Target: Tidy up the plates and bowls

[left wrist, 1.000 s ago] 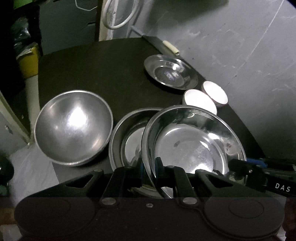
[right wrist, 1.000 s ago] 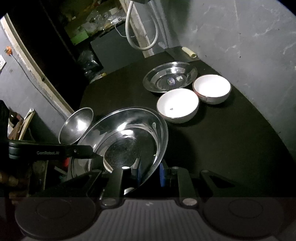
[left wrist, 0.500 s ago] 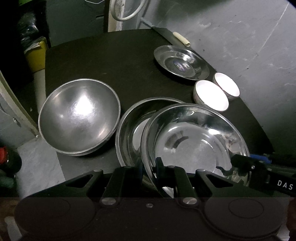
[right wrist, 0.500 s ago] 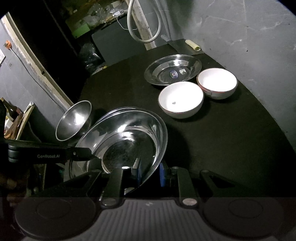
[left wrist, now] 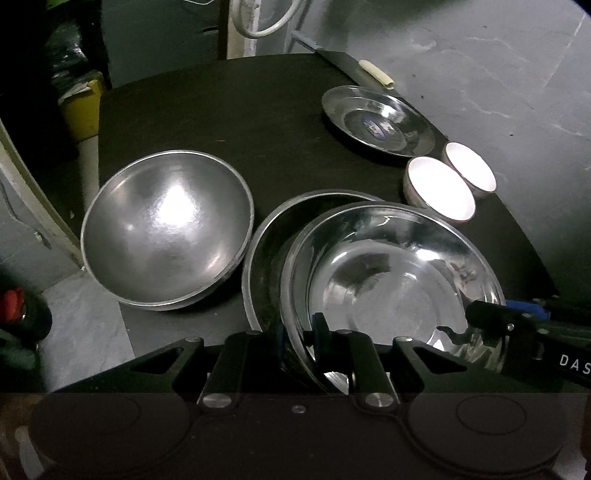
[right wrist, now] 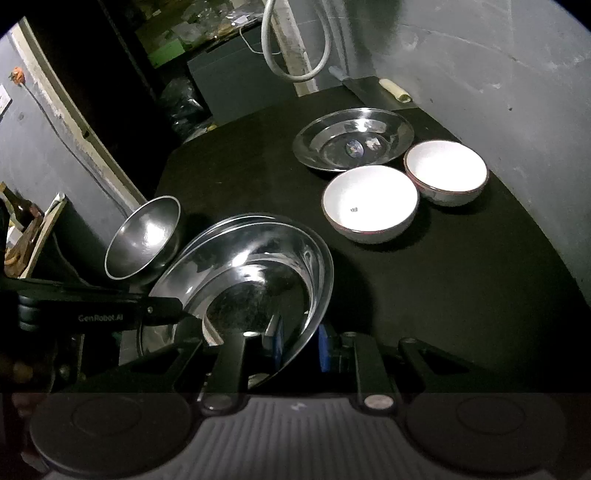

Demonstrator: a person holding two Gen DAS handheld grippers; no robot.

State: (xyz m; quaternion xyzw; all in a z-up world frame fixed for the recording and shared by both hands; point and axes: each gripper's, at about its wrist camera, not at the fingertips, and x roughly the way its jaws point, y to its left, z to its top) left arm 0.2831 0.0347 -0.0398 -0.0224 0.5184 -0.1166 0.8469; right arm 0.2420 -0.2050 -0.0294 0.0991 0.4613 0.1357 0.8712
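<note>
A shiny steel plate point(left wrist: 388, 280) is held tilted over a second steel plate point(left wrist: 266, 258) on the black table point(left wrist: 221, 118). My left gripper point(left wrist: 299, 338) has the near rim between its jaws, which are opening slightly while the pads still touch it. My right gripper point(right wrist: 299, 347) is shut on the same plate point(right wrist: 258, 266) at its right rim, and its fingertip point(left wrist: 480, 317) shows in the left wrist view. A large steel bowl point(left wrist: 166, 229) sits to the left. Two white bowls point(right wrist: 369, 199) point(right wrist: 445, 170) and another steel plate point(right wrist: 351, 140) stand at the back right.
A knife with a pale handle point(left wrist: 376, 74) lies at the table's far edge by the grey wall. A white hose loop point(left wrist: 258, 22) hangs behind. A yellow container point(left wrist: 81, 110) stands off the left edge. The large bowl sits close to that edge.
Both grippers keep the plate between their jaws. The left wrist view has tipped a little, so the dishes sit lower and further right in it. The plate hangs nearer the one beneath.
</note>
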